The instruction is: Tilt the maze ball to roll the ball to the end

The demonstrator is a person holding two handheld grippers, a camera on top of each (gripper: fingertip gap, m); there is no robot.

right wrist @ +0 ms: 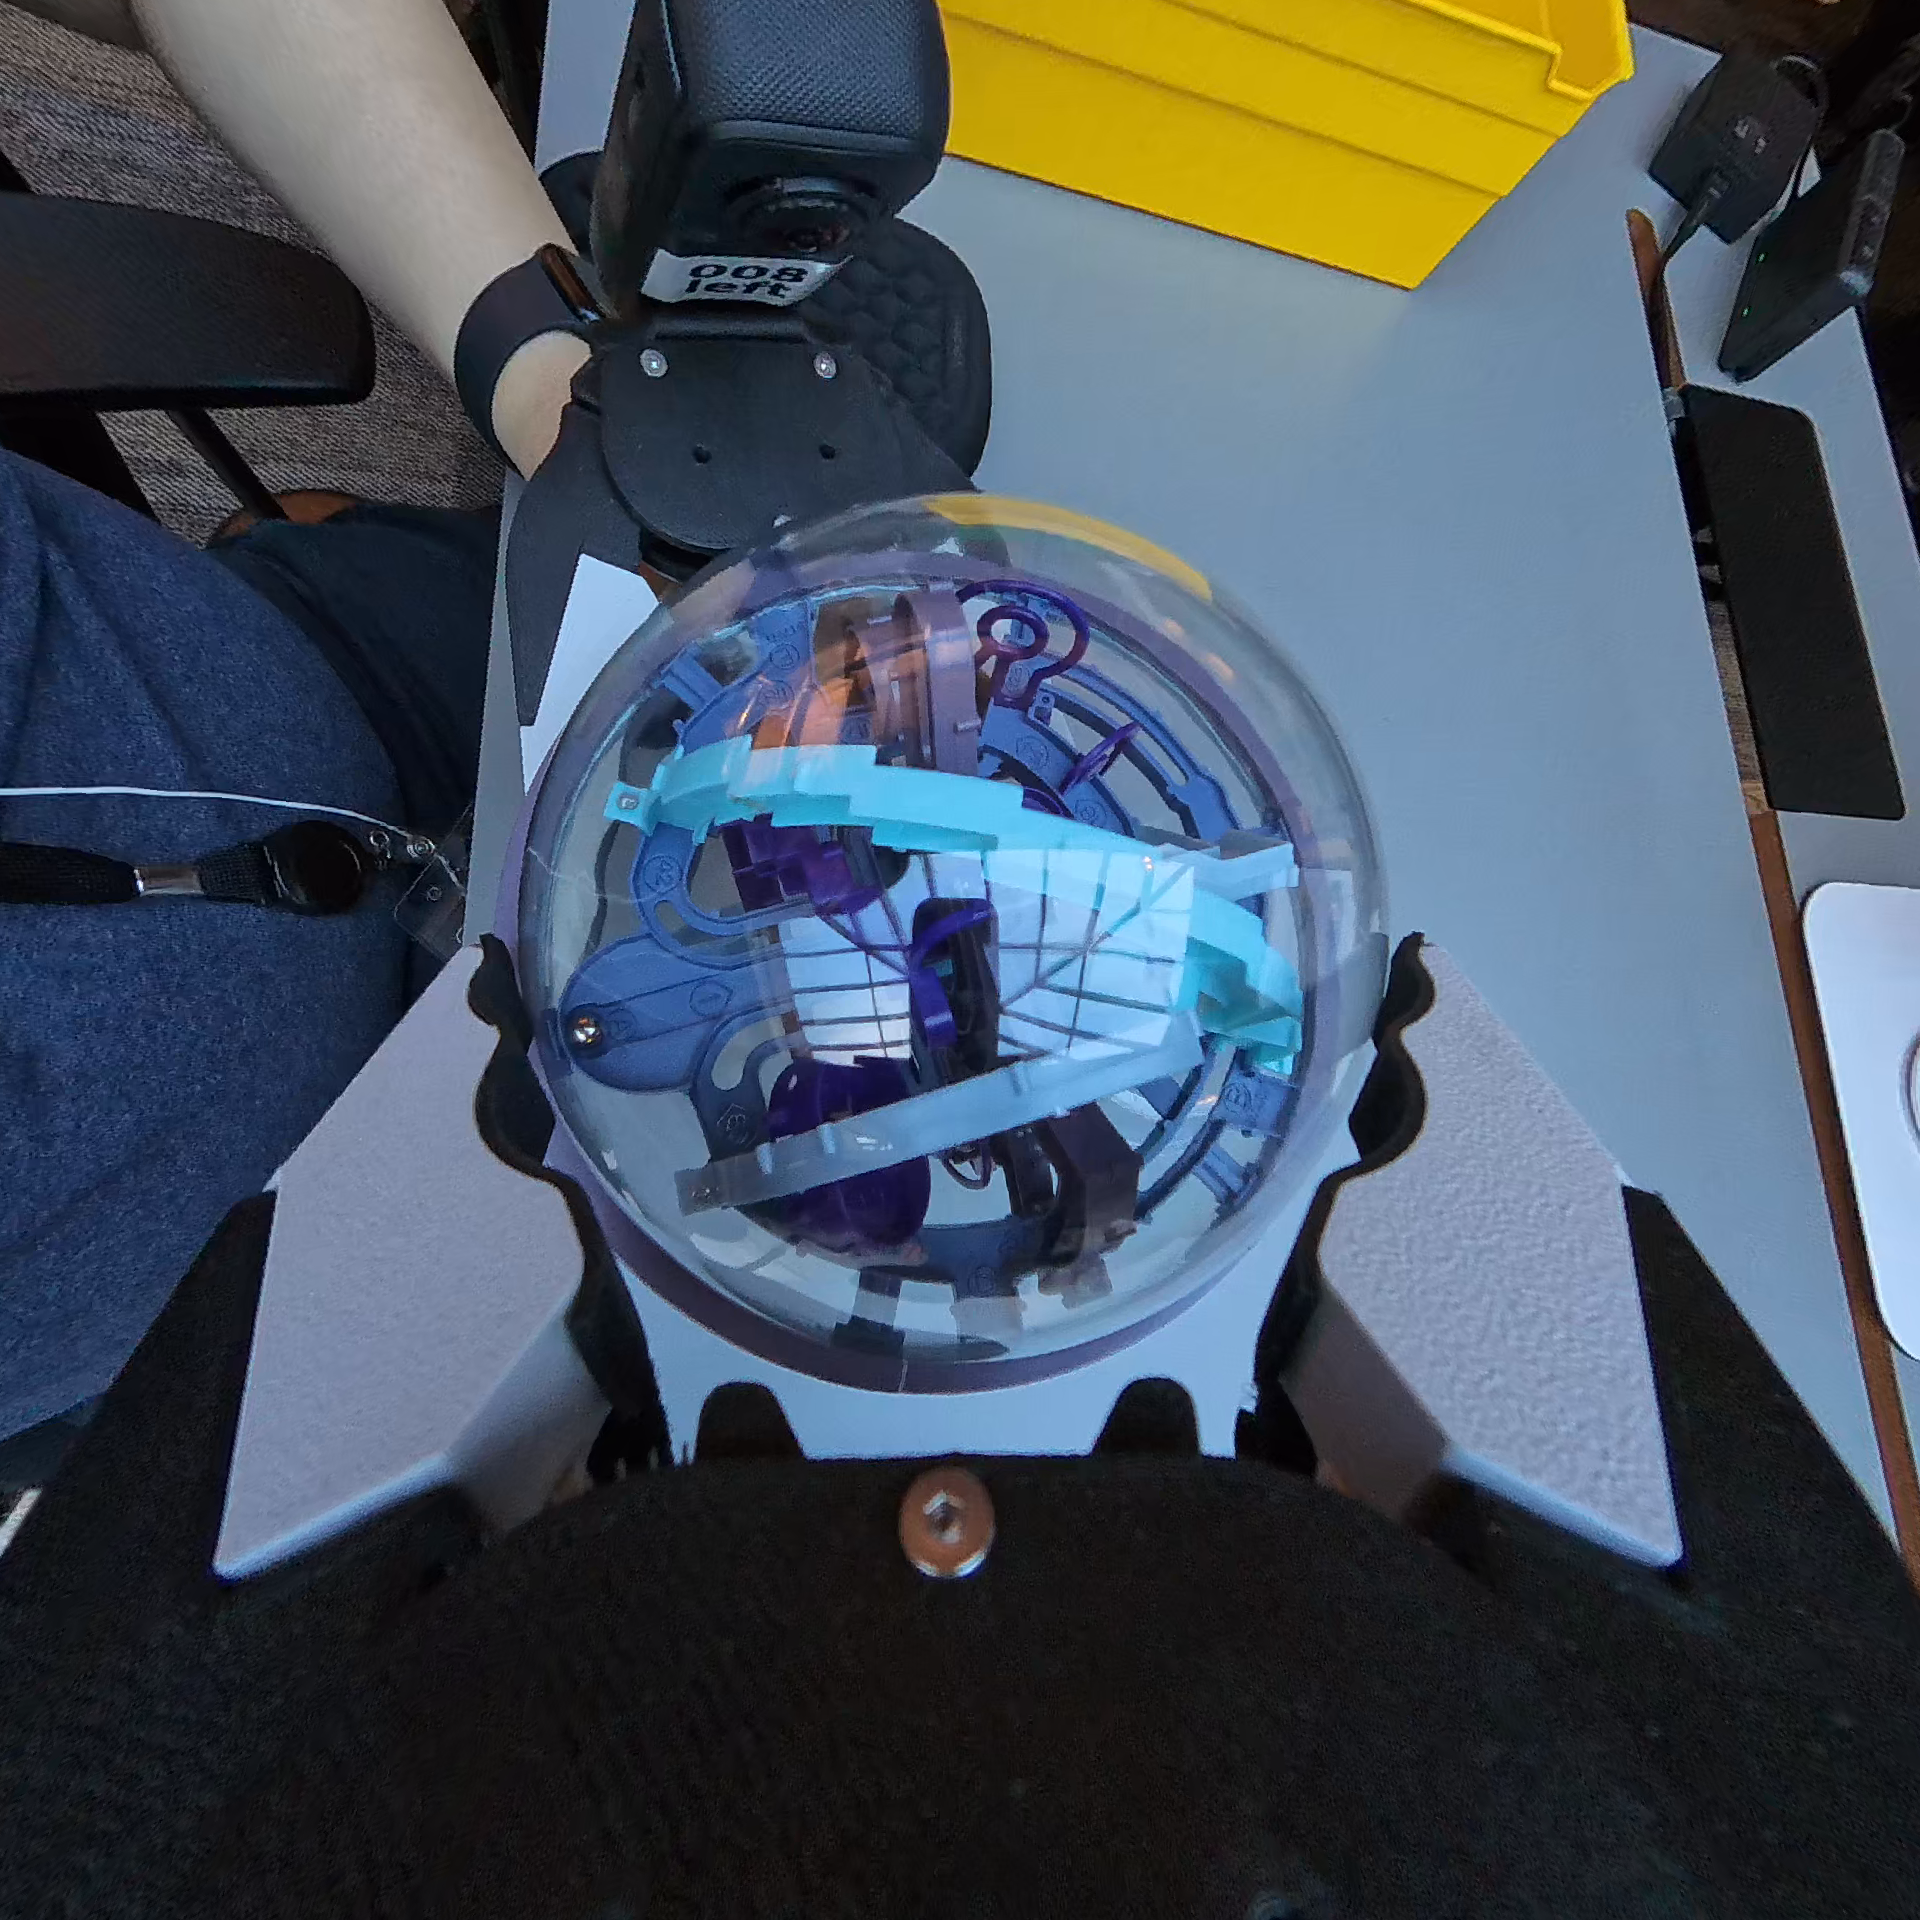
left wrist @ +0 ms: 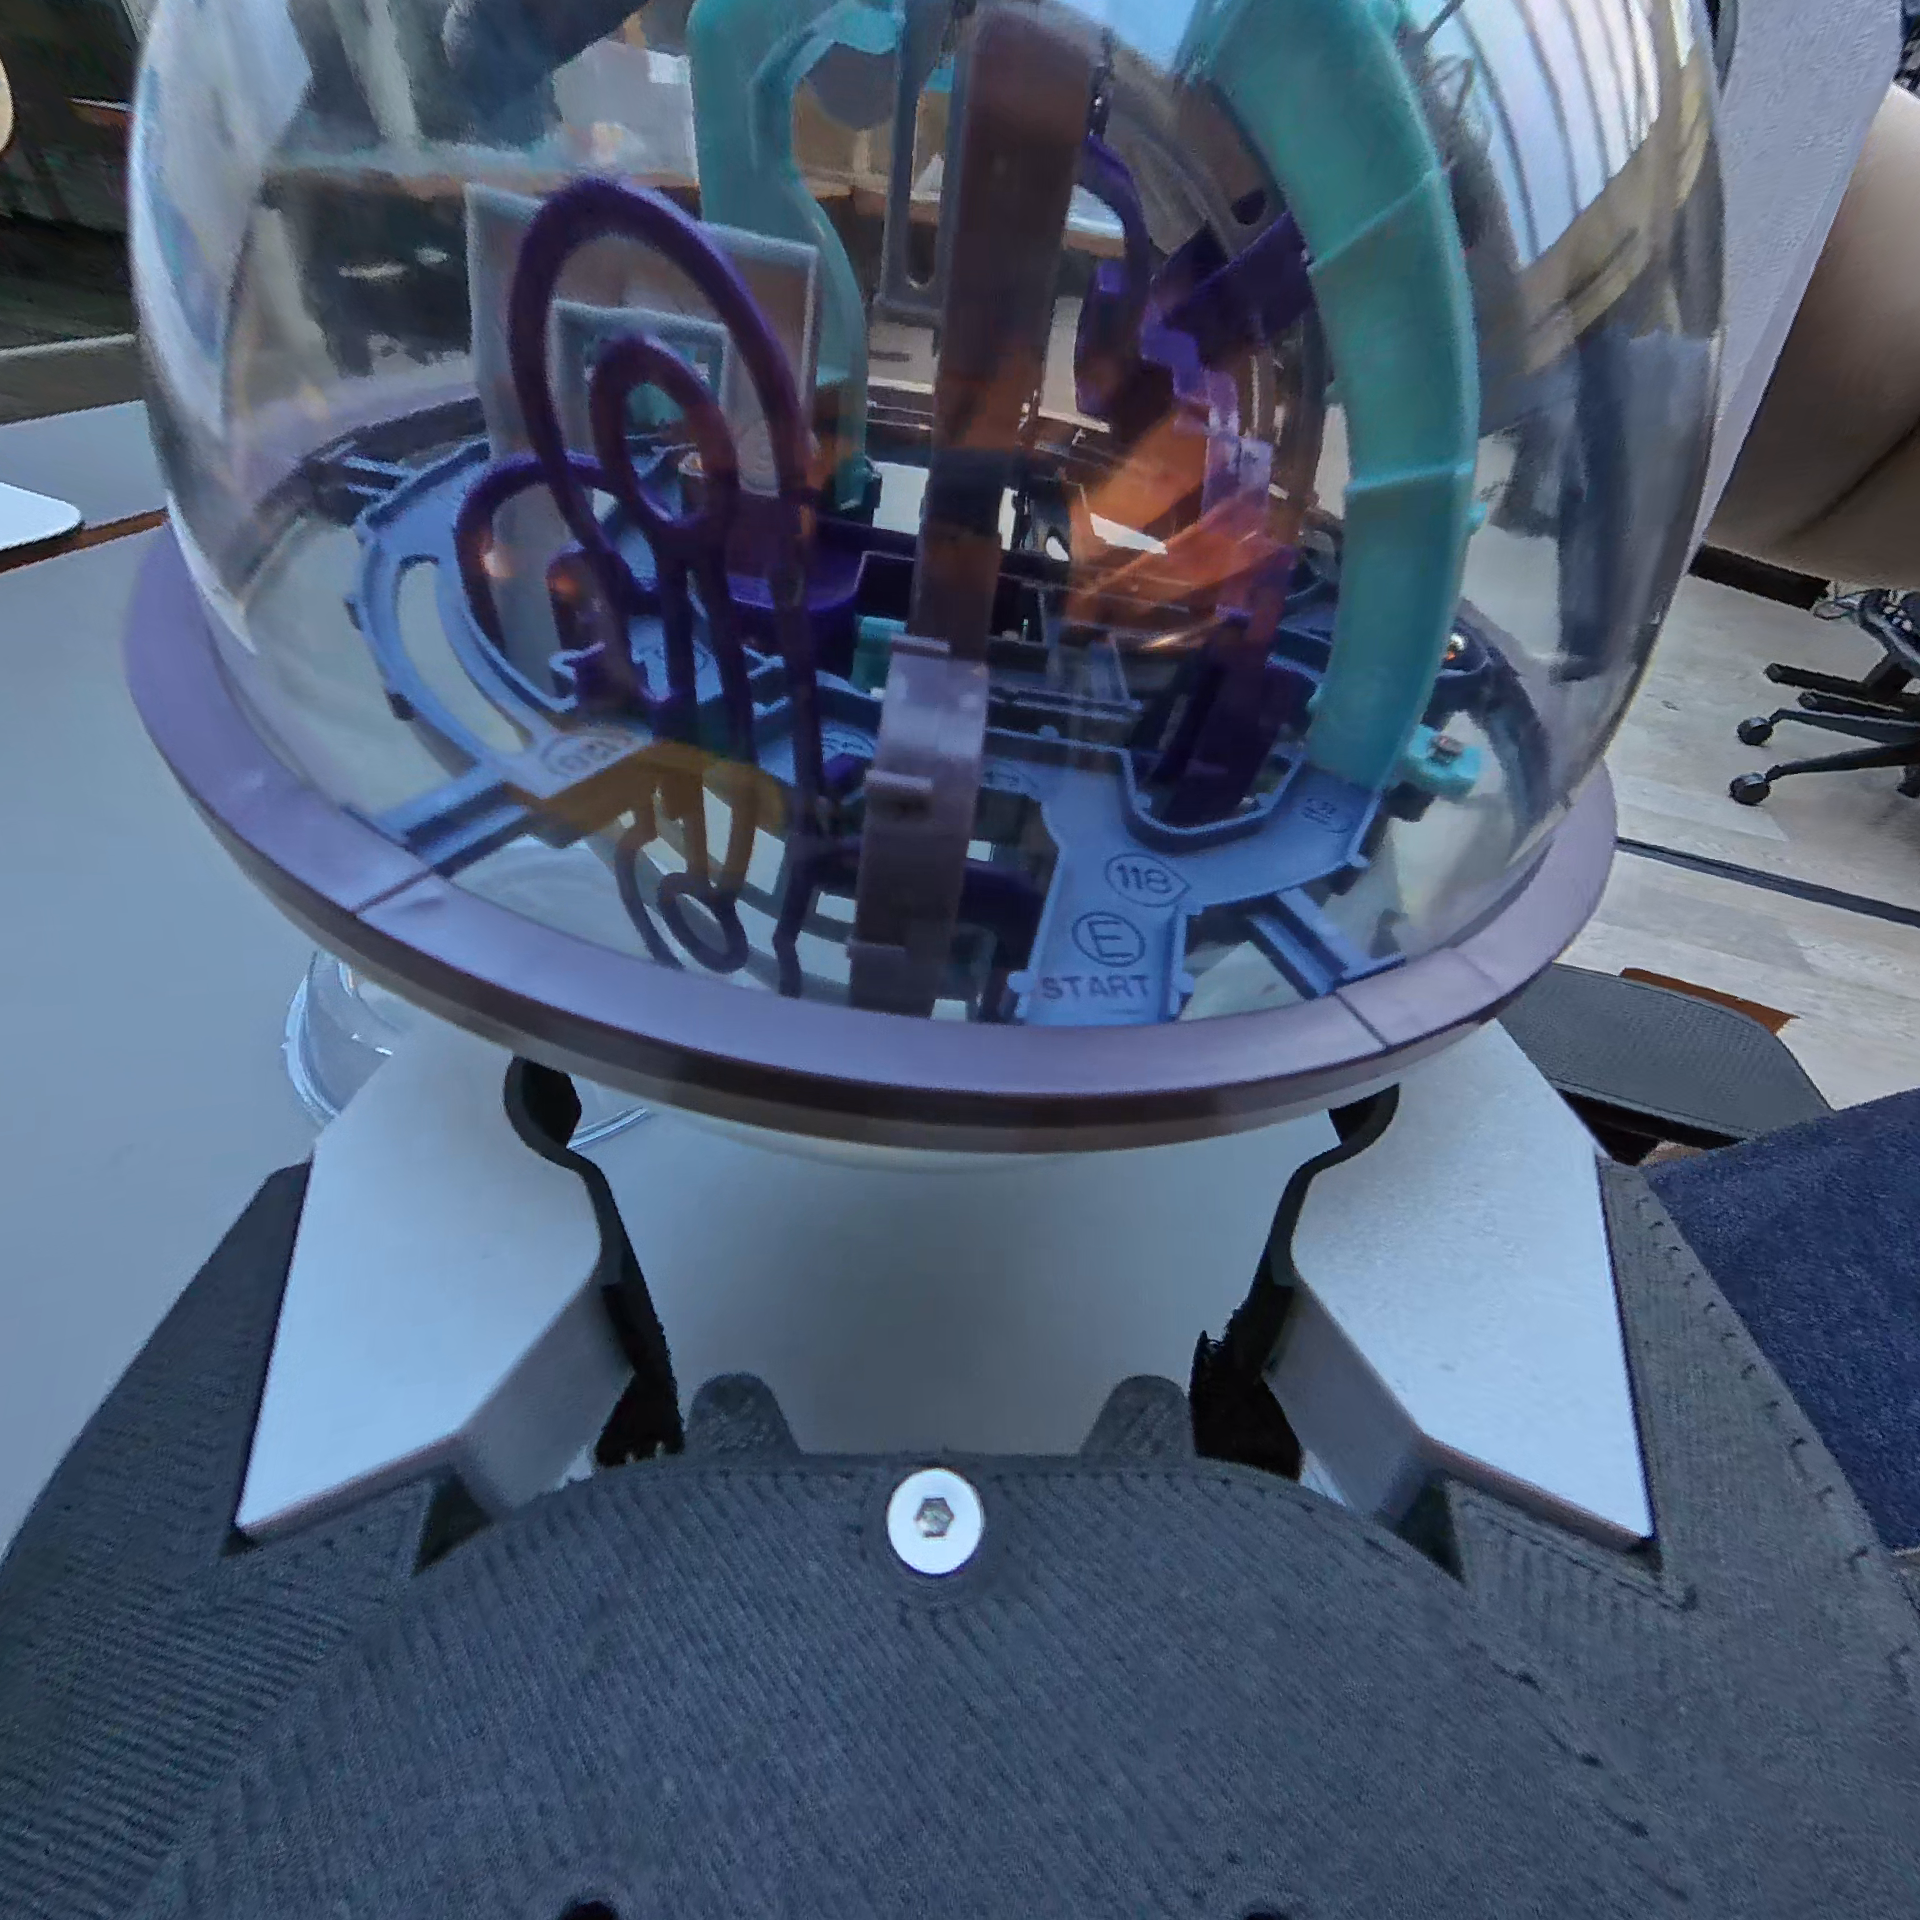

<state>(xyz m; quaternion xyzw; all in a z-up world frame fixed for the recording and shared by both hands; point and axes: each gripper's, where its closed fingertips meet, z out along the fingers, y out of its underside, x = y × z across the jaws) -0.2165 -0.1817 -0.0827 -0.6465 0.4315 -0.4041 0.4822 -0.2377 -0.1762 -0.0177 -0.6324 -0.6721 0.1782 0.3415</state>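
Observation:
The maze ball (right wrist: 935,935) is a clear sphere with a purple equator ring (left wrist: 831,1081) and blue, teal and purple tracks inside. My right gripper (right wrist: 945,1029) is over it, one finger pressed on each side of the upper dome. My left gripper (left wrist: 951,1112) grips the lower half just under the ring, where its fingertips are hidden. Its black body (right wrist: 727,416) shows beyond the ball in the right wrist view. A small steel ball (right wrist: 585,1029) sits on a blue pad at the left edge of the maze. The sphere is held above the grey table (right wrist: 1351,468).
A clear plastic stand (left wrist: 312,1049) sits on the table under the ball. A yellow bin (right wrist: 1247,125) stands at the far side. Black devices (right wrist: 1787,603) and a white pad (right wrist: 1870,1091) lie to the right. A person in blue clothing (right wrist: 156,831) is at the left.

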